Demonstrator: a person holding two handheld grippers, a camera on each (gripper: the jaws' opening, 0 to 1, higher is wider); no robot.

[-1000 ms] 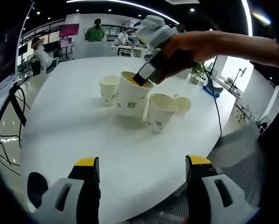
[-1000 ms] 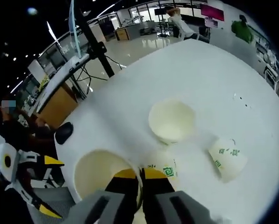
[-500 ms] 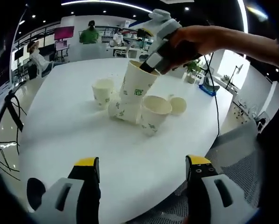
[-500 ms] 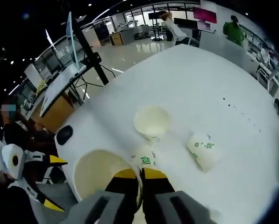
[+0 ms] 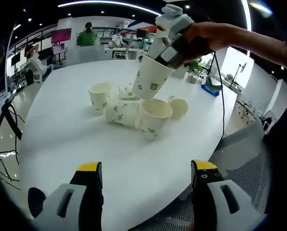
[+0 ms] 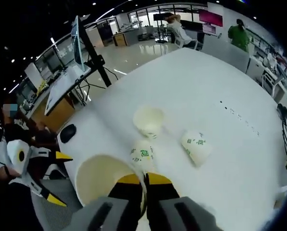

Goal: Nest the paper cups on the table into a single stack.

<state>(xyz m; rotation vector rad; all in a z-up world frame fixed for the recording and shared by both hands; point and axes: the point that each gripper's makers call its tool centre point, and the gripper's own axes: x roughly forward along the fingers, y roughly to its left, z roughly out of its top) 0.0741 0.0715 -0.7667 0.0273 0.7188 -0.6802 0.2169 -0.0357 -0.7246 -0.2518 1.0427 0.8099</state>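
Carry step in hand: right claw [image 5: 168, 54] clamped on rim of raised cup [image 5: 152, 83], above loose cups [image 5: 121, 114] mid-counter [image 5: 61, 139]. Left claw [image 5: 147, 177] wide open, empty (near edge). Next: lower into upright cup [image 5: 154, 117], mouths aligned.

1. Gripped at the rim by the right tongs [image 6: 137, 182], lifted cup [image 5: 153, 83] tilted above the surface [image 5: 61, 134].
2. Beneath it: fallen cup [image 5: 119, 113] between two upright cups, left [image 5: 99, 95] and right [image 5: 154, 117].
3. Farther right, another fallen cup [image 5: 179, 107].
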